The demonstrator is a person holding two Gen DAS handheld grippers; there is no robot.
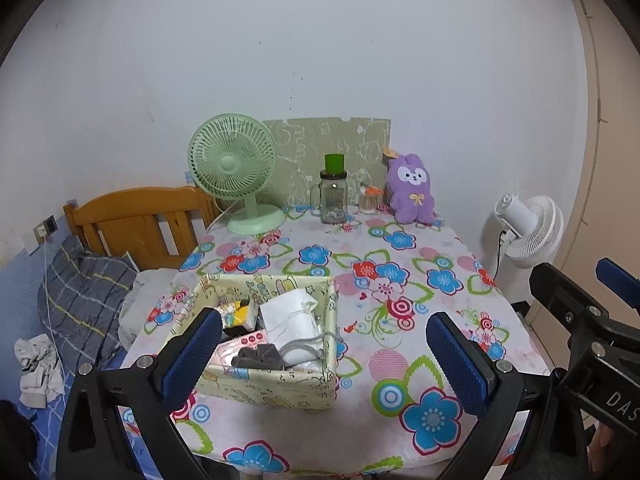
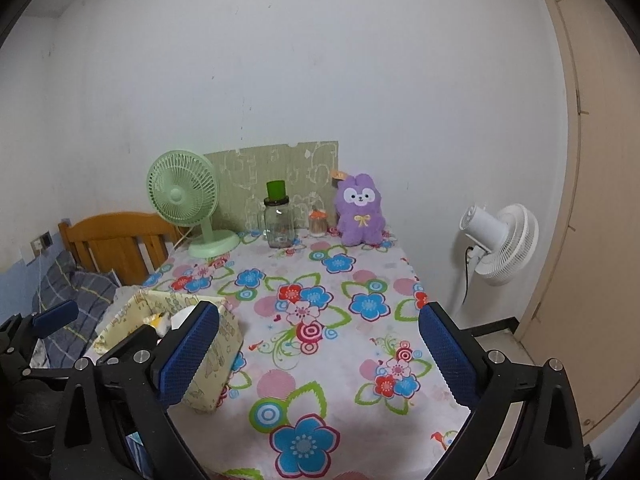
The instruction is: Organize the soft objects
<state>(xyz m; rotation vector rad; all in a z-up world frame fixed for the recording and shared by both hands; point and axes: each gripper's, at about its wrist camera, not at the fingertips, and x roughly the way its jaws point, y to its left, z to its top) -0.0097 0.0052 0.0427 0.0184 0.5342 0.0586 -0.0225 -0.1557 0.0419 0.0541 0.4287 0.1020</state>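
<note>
One plush rabbit (image 1: 411,189), purple and fluffy, sits upright at the far edge of the table (image 1: 400,360), against the wall, just beside a small jar (image 1: 368,200). It should be light and easy to squeeze, so I would take it around the body, not by an ear. The fabric box (image 1: 280,388) near the front left already holds a white cloth (image 1: 294,320) and a grey cloth (image 1: 260,356); its walls look thin and could fold. The left gripper (image 1: 324,356) and the right gripper (image 2: 320,356) are both spread wide and hold nothing.
</note>
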